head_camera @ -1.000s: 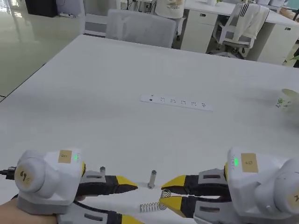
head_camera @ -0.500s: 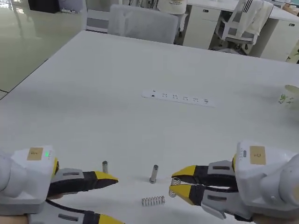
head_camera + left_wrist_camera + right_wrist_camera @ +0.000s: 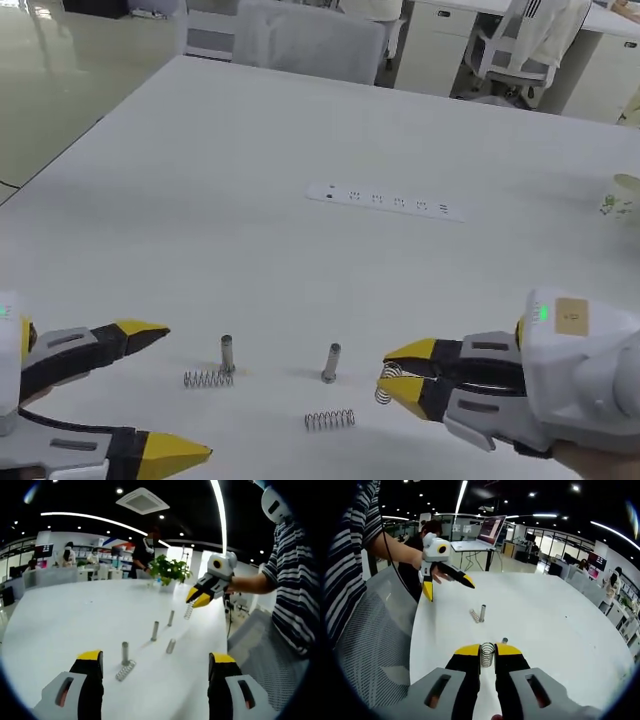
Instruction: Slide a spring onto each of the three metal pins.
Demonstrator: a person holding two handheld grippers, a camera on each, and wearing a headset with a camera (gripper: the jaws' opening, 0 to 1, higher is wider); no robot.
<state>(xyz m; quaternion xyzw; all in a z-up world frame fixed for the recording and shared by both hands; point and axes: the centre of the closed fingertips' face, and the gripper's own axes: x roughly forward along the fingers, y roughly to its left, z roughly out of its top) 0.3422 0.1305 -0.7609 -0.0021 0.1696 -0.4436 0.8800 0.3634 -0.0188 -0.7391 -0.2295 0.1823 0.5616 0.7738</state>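
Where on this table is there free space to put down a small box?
Bare table lies beyond the power strip, and between the strip and the pins. Nearest the person it is crowded: pins, loose springs, the open left claw and the right claw holding a spring.

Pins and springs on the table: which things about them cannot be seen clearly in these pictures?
Pin behind the jaws: right gripper view, the right gripper hides all but its top.
Held spring: same view, the jaws cover its sides, so its length is unclear.
Loose spring beside the leftmost pin: head view, too small to tell if they touch.
Left gripper: head view, body cut off by the left edge.
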